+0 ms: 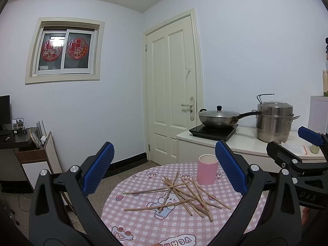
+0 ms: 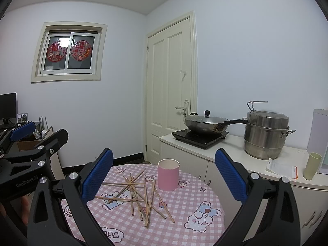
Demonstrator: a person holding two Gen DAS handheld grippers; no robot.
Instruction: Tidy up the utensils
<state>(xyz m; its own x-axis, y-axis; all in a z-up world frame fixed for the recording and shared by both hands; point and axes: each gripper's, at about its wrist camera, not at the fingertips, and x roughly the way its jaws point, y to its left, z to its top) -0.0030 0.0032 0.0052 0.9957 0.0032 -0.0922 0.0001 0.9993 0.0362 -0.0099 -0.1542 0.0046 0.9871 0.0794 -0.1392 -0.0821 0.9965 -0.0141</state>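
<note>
On the table (image 1: 143,221) middle, wooden chopsticks (image 1: 180,194) lie crisscrossed, pink cup (image 1: 207,169) toward the far edge. Left gripper (image 1: 164,170) and right gripper (image 2: 164,176) both spread wide, holding nothing.

Chopsticks (image 1: 180,194): pale matt wood. Cup (image 1: 207,169): matt pink. Tablecloth (image 2: 184,205): checked cloth. Steamer pot (image 2: 265,135): brushed glossy metal. Gripper pads (image 1: 98,168): rough blue texture.

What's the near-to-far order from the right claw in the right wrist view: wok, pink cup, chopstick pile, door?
1. chopstick pile, on the table just ahead of the right claw
2. pink cup, behind the pile
3. wok, on the counter's cooktop
4. door, far wall
</note>
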